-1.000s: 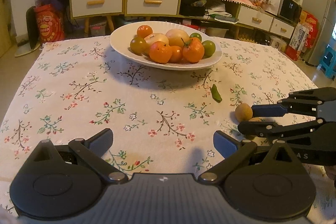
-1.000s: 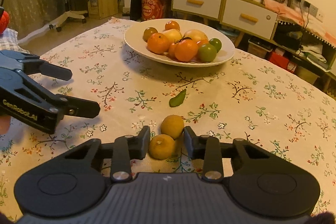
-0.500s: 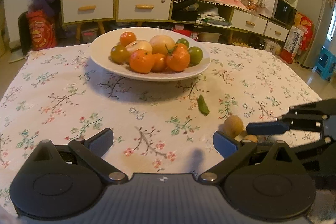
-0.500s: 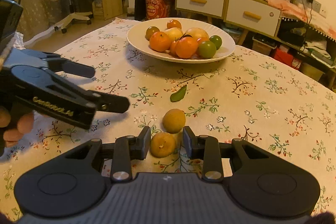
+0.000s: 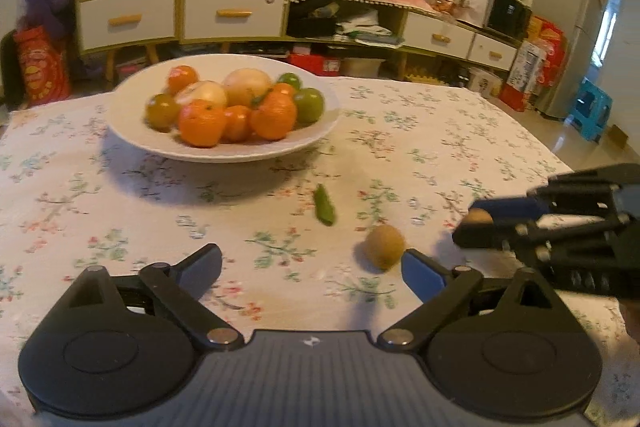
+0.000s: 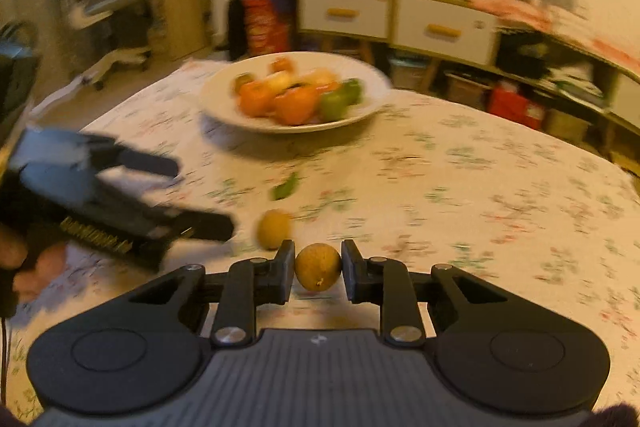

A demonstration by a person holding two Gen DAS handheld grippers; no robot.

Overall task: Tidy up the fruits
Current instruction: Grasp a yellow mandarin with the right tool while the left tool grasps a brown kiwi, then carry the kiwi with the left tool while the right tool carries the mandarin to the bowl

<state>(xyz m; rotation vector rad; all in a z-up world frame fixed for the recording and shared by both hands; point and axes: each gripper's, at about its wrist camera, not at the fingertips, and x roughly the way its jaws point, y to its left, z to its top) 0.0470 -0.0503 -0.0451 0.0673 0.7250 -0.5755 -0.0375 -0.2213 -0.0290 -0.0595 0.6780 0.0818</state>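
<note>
Left hand-held gripper (image 5: 311, 267) spread wide, bare cloth between fingers. Loose brown fruit (image 5: 385, 246) sits just beside its right fingertip, green leaf (image 5: 324, 205) a bit beyond. White bowl (image 5: 132, 131) heaped with fruit blocks far side of surface (image 5: 460, 143); open cloth right of bowl. Right hand-held gripper (image 6: 318, 269), clamped on small brown fruit (image 6: 318, 267), crowds near-right corner, probably lifted off cloth, blur makes it iffy.
</note>
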